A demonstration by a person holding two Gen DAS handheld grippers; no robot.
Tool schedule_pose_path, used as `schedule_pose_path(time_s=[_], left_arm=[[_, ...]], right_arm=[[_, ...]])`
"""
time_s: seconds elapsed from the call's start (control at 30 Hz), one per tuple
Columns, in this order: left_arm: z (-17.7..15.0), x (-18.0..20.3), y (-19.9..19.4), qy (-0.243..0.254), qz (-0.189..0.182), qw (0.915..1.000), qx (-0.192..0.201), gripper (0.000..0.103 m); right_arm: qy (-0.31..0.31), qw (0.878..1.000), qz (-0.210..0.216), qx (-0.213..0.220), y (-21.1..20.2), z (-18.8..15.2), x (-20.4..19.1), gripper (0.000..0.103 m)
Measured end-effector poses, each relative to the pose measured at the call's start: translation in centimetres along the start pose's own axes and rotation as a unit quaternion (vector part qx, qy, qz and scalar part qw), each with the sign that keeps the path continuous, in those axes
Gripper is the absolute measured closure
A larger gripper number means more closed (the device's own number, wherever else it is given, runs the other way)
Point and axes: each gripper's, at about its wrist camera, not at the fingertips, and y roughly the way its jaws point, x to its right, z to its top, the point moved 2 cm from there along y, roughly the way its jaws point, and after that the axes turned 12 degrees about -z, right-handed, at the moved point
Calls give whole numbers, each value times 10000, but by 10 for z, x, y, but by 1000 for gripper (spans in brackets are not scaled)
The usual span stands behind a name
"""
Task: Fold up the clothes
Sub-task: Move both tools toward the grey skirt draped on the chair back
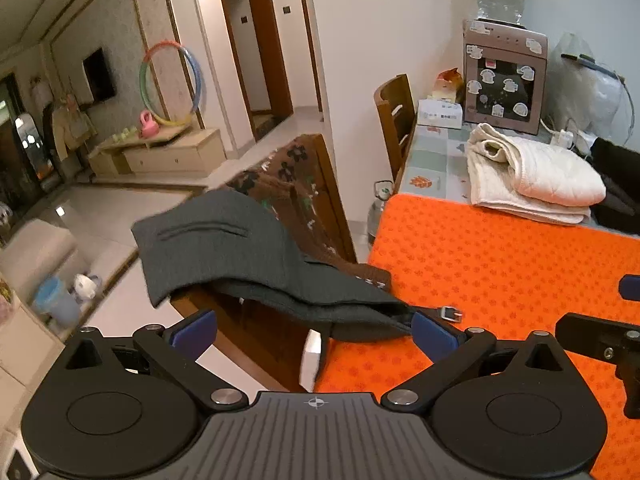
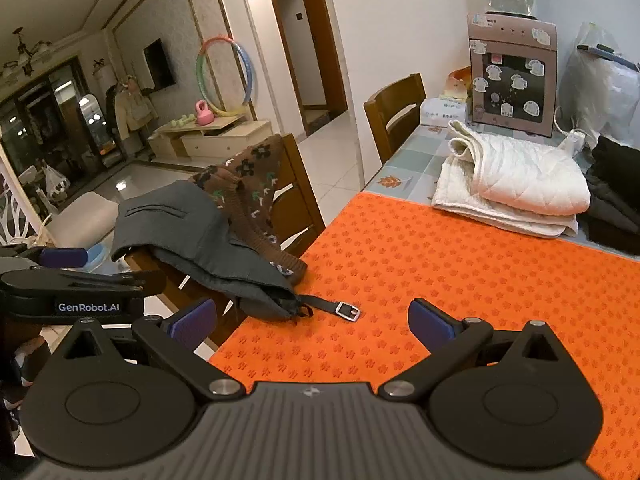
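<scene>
A dark grey garment (image 1: 240, 256) with a belt and metal buckle (image 1: 451, 313) lies draped over a wooden chair (image 1: 320, 184) at the left edge of the orange mat (image 1: 500, 272). A brown flowered sweater (image 1: 288, 176) lies under it. My left gripper (image 1: 314, 332) is open, its fingers on either side of the garment's near edge. In the right wrist view the grey garment (image 2: 192, 236), buckle (image 2: 347, 311) and sweater (image 2: 248, 184) lie ahead to the left. My right gripper (image 2: 312, 320) is open and empty above the mat (image 2: 460, 280).
A folded white quilted cloth (image 2: 512, 184) and a dark folded garment (image 2: 616, 196) sit at the far side of the table. A water dispenser (image 2: 512, 76), tissue box (image 1: 440, 112) and plastic bag (image 2: 600, 84) stand behind. A second chair (image 2: 394, 112) stands at the left.
</scene>
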Motion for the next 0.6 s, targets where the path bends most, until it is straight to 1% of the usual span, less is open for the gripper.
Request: schedule_pose_path(time_s=[0.27,0.37,0.43,0.6], left_arm=[[-8,16,-2,10,-16,10000,8,0],[-2,7,3,-105,-147,9997,-144,0],[-3,1,8,-147,-209,9995,-168,0],[-3,2,8,-123,-247,9995,-154,0]], right_arm=[[5,10000,10,9,2,0,1,0],[6,10000,14,12,3,1,2,0],[8,10000,17,15,3,1,2,0],[31,10000,-7,11,3,1,3,0]])
